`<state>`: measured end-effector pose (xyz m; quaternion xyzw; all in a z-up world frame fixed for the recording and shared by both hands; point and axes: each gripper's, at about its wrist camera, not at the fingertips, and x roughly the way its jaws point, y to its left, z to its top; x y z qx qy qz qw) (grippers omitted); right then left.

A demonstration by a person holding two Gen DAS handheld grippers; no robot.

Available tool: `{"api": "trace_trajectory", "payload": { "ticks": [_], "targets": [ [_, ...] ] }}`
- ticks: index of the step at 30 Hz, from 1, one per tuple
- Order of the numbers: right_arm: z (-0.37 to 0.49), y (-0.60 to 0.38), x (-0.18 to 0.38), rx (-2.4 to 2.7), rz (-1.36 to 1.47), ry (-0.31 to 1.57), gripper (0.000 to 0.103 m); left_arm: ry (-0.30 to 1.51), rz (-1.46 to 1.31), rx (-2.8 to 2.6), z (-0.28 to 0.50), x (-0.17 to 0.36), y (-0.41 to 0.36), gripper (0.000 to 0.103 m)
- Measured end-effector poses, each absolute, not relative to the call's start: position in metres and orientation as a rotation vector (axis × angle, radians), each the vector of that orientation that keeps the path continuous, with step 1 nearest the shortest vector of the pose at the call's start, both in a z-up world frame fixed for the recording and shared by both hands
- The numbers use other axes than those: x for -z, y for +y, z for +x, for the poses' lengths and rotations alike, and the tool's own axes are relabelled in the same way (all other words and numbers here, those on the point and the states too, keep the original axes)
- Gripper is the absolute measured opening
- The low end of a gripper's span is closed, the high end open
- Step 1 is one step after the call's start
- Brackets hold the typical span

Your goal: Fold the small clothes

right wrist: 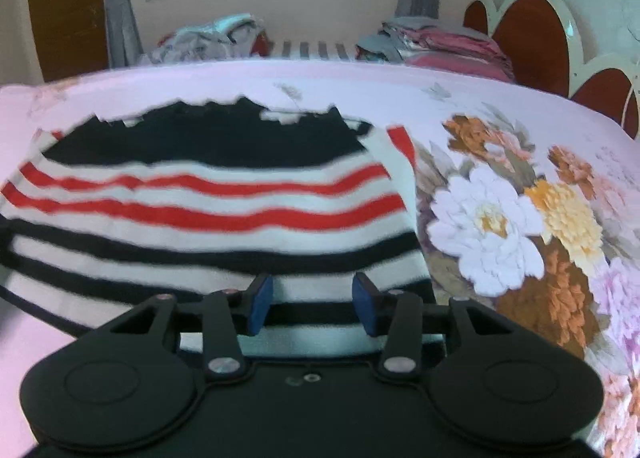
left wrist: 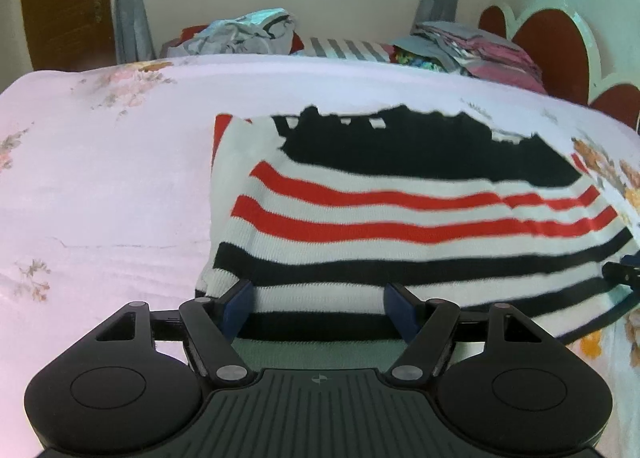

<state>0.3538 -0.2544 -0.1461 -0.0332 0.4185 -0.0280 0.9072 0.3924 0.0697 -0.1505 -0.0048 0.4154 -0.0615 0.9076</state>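
Observation:
A small knit sweater point(left wrist: 400, 218) with white, red and black stripes and a black top part lies on the bed; it also shows in the right wrist view point(right wrist: 208, 214). My left gripper point(left wrist: 320, 310) is open, its blue pads either side of the sweater's near hem at the left part. My right gripper point(right wrist: 314, 304) is open over the near hem at the sweater's right part. Whether the hem lies between the pads or just under them I cannot tell. The right gripper's tip shows at the left wrist view's right edge point(left wrist: 620, 272).
The bed has a pink floral sheet point(left wrist: 104, 194) with large printed flowers point(right wrist: 500, 226) to the right of the sweater. Piles of clothes point(left wrist: 248, 34) and folded clothes point(left wrist: 472, 46) lie at the far side. A red headboard point(left wrist: 552, 42) stands at the right.

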Motion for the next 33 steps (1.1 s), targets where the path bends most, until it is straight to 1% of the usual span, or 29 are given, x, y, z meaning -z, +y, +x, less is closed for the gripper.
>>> {"api": "trace_trajectory", "payload": {
  "ticks": [3,7,12,23,28,33],
  "targets": [
    [0.352,-0.252,0.140,0.061,-0.062,0.859,0.043,0.863,-0.012,0.128,0.389,0.146,0.070,0.072],
    [0.351,-0.243,0.128,0.025,-0.018,0.835,0.044,0.891,-0.086,0.126,0.386,0.139,0.077,0.072],
    [0.355,-0.222,0.123,-0.034,0.002,0.829,0.046,0.922,-0.128,0.120,0.379,0.135,0.080,0.079],
    [0.362,-0.182,0.112,-0.131,-0.012,0.800,0.050,0.990,-0.250,0.100,0.365,0.136,0.090,0.081],
    [0.361,-0.176,0.112,-0.140,-0.002,0.798,0.051,1.026,-0.361,0.089,0.353,0.144,0.097,0.081],
    [0.361,-0.176,0.116,-0.132,0.011,0.806,0.051,1.021,-0.577,0.106,0.341,0.161,0.107,0.081]
  ]
}}
